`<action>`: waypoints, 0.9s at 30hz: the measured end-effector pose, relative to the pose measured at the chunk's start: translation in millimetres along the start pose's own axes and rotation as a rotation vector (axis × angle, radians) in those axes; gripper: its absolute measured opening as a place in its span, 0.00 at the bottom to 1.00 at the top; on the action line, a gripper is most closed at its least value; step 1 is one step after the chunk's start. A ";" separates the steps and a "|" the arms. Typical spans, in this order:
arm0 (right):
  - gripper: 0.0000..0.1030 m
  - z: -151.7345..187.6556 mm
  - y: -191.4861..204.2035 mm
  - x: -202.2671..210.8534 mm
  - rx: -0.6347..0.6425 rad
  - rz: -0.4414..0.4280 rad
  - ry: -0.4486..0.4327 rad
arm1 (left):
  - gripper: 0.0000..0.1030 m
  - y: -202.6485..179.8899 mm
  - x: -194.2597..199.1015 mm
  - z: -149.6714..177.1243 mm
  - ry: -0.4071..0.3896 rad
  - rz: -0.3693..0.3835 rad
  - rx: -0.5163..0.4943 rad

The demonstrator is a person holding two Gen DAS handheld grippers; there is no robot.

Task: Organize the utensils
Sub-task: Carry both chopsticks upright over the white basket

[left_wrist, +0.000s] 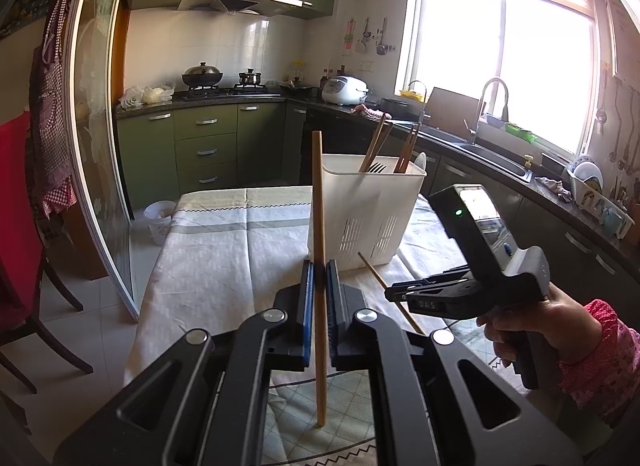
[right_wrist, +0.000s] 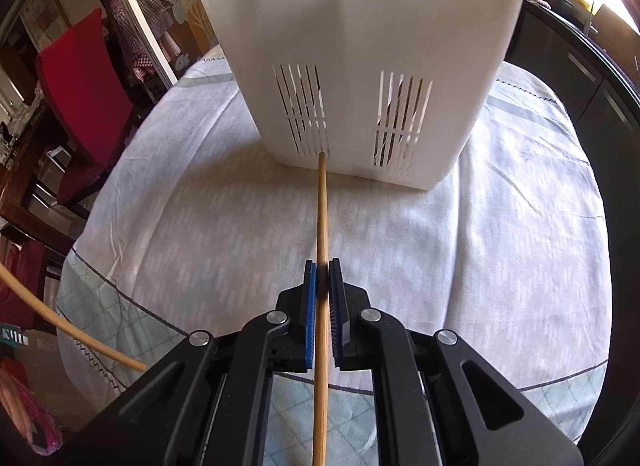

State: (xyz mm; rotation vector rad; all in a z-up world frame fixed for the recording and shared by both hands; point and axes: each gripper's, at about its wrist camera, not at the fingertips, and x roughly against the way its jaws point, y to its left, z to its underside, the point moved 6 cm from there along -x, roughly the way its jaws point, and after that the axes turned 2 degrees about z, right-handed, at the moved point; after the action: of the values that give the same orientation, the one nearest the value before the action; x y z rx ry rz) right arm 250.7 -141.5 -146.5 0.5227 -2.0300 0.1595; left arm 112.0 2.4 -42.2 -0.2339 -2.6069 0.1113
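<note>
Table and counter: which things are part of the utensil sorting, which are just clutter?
Job:
- left chopstick, clamped in left gripper
- right chopstick, clamped in right gripper
- white caddy on the table, already holding chopsticks and a fork

Lying about:
- rice cooker
- wok
- red chair
- bin

A white slotted caddy (right_wrist: 360,65) stands on a pale grey-banded tablecloth (left_wrist: 224,234), near green cabinets (left_wrist: 208,145) and a red chair (right_wrist: 84,85).
</note>
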 end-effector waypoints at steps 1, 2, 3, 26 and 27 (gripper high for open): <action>0.07 0.2 -1.6 10.8 -0.004 -0.011 -0.025 | 0.06 -0.8 -0.4 0.3 0.001 0.000 -0.002; 0.07 0.5 -3.6 21.6 -0.009 -0.018 -0.051 | 0.06 -2.0 -0.9 0.3 0.002 -0.001 -0.005; 0.07 1.1 -4.9 33.2 -0.013 -0.034 -0.080 | 0.06 -2.9 -1.2 0.3 0.003 -0.002 -0.008; 0.07 49.6 -41.2 167.2 -0.047 -0.086 -0.387 | 0.06 -22.1 -2.8 -4.4 0.012 -0.020 -0.047; 0.07 50.0 -41.0 168.2 -0.046 -0.089 -0.388 | 0.06 -23.0 -2.5 -5.0 0.010 -0.021 -0.050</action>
State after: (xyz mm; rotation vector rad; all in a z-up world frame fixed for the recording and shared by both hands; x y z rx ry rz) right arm 158.5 -244.4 -30.9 0.6528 -2.3740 -0.0475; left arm 113.4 -20.5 -36.3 -0.2247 -2.6034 0.0369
